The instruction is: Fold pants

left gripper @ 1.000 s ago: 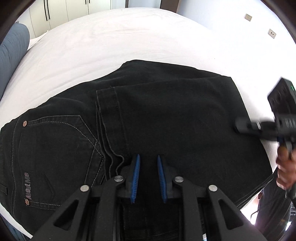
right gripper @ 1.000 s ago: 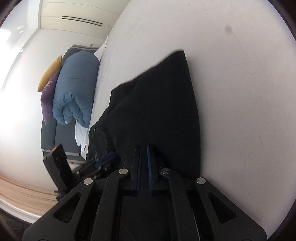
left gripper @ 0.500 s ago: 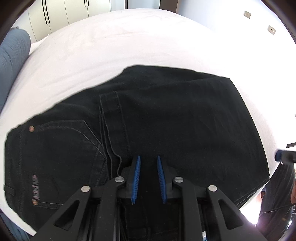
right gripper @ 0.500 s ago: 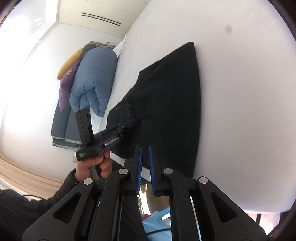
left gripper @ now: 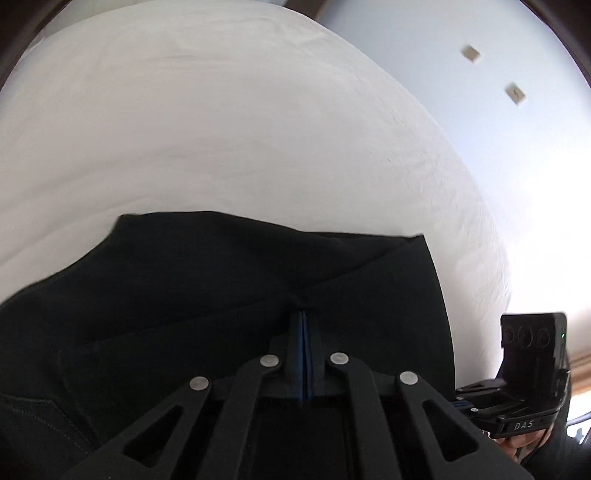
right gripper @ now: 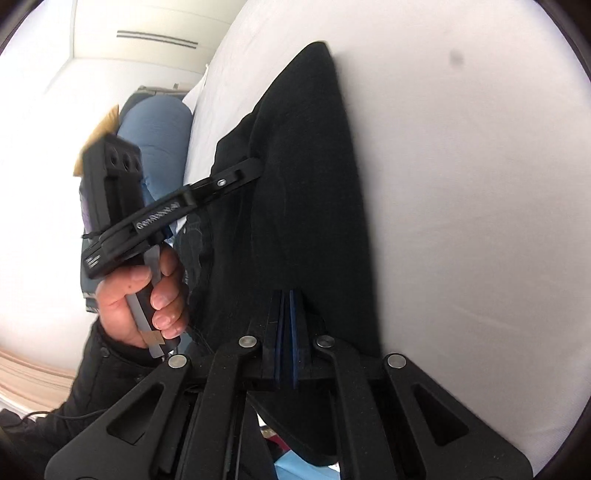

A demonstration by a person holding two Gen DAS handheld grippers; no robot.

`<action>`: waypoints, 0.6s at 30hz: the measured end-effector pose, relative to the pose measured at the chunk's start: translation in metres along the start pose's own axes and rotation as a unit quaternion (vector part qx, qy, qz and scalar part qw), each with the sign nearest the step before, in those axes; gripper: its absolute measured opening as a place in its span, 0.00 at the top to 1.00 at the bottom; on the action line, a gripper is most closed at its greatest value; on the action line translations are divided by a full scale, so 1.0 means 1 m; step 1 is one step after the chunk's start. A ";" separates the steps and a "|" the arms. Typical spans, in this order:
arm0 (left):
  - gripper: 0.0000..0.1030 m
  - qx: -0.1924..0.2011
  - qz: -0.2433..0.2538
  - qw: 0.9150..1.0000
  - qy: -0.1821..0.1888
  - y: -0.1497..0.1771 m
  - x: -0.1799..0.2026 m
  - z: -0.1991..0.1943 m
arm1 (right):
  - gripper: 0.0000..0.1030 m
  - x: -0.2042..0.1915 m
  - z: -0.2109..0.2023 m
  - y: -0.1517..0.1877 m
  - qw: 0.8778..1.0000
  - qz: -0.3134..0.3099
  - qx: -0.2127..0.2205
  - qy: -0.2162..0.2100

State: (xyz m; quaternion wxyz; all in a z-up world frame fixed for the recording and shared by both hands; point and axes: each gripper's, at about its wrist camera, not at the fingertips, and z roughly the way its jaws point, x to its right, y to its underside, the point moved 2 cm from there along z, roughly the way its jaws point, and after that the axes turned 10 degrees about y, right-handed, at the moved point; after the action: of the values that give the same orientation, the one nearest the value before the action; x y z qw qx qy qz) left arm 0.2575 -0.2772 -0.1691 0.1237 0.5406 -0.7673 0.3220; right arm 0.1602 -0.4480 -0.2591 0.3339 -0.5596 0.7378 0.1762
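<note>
Black jeans (left gripper: 207, 295) lie folded on a white bed (left gripper: 221, 129). My left gripper (left gripper: 303, 315) is shut on the near edge of the jeans, and creases run out from the pinch. It also shows in the right wrist view (right gripper: 255, 166), nipping the fabric on the left side. My right gripper (right gripper: 286, 295) is shut on the jeans (right gripper: 306, 184) at their near right edge. The right gripper's body shows at the lower right of the left wrist view (left gripper: 532, 369).
A rolled blue duvet (right gripper: 159, 133) and cushions lie beyond the bed's left edge. White cupboards (right gripper: 155, 29) stand behind. A wall with two sockets (left gripper: 515, 92) lies to the right of the bed. The person's hand (right gripper: 144, 295) holds the left gripper.
My left gripper has closed on the jeans' near edge and the view has dropped lower. My right gripper has come back to the jeans and holds their edge.
</note>
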 end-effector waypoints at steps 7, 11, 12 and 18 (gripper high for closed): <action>0.87 0.081 -0.036 0.996 -0.027 0.044 -0.025 -0.068 | 0.90 -0.033 -0.024 0.018 0.997 -0.030 0.017 -0.069; 0.59 0.096 -0.030 0.995 0.022 0.069 0.010 -0.067 | 0.90 -0.063 0.000 0.028 0.995 -0.065 -0.006 -0.074; 0.60 0.080 -0.033 0.996 0.006 0.076 0.011 -0.057 | 0.90 -0.060 0.012 0.029 0.997 -0.062 -0.017 -0.051; 0.64 0.077 -0.037 0.996 -0.012 0.131 0.014 -0.063 | 0.99 -0.033 0.010 0.036 0.999 -0.029 -0.009 0.015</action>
State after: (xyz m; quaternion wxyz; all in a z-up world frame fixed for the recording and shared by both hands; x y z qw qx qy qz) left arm 0.1232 -0.2204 -0.1605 0.0843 0.5801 -0.7210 0.3694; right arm 0.1342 -0.4070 -0.2476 0.3228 -0.5867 0.7241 0.1650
